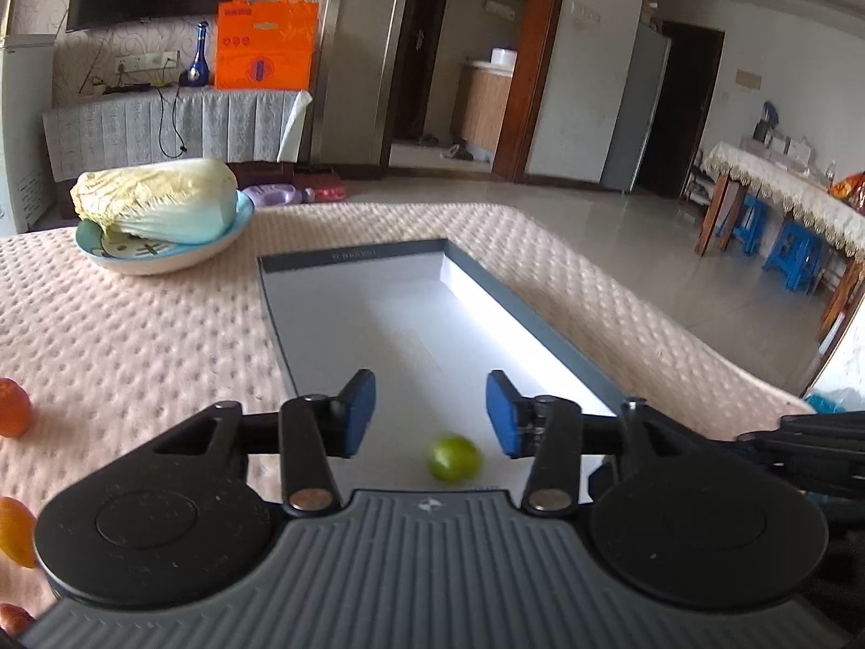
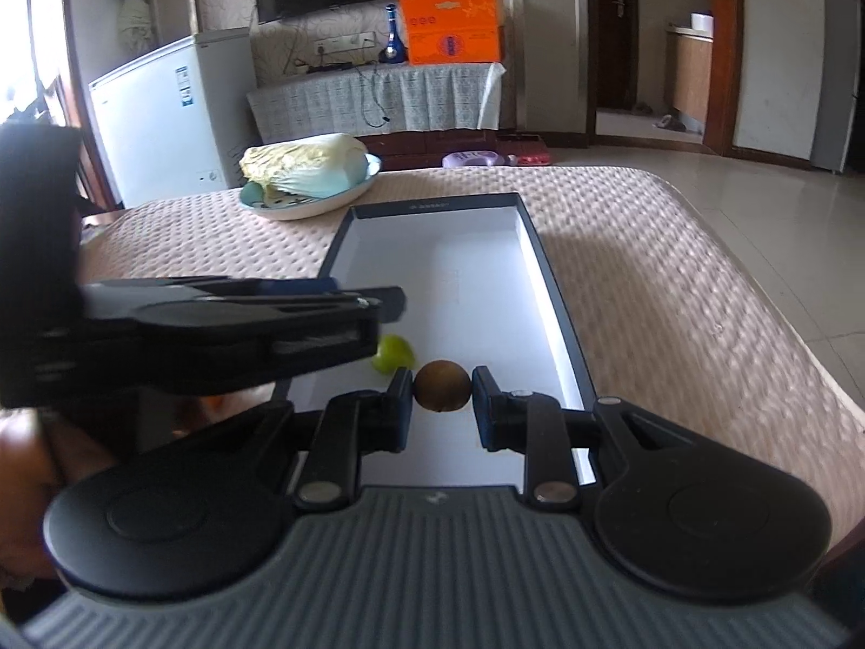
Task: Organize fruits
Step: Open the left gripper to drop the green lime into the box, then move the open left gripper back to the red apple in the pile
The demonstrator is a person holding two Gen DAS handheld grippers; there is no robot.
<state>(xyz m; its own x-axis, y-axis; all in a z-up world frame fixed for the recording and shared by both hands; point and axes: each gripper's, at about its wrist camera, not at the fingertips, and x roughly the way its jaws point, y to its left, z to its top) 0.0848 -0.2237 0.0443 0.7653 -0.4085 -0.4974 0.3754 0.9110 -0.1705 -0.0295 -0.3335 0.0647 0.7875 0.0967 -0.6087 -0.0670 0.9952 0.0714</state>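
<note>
A shallow grey box with a white inside [image 1: 389,319] lies on the padded table; it also shows in the right wrist view [image 2: 459,270]. A small green fruit [image 1: 454,458] rests inside it near the front end, also seen in the right wrist view [image 2: 393,355]. My left gripper [image 1: 430,414] is open and empty just above that fruit. My right gripper [image 2: 442,395] is shut on a brown round fruit [image 2: 442,386] over the box's near end. The left gripper's body [image 2: 227,324] crosses the right view at left. Orange fruits [image 1: 12,408] lie on the table at far left.
A blue-rimmed plate [image 1: 162,259] with a napa cabbage [image 1: 157,200] stands beyond the box at the back left, also in the right wrist view [image 2: 308,165]. The table edge drops to the floor on the right [image 1: 676,335]. More small fruits [image 1: 15,532] sit at the left border.
</note>
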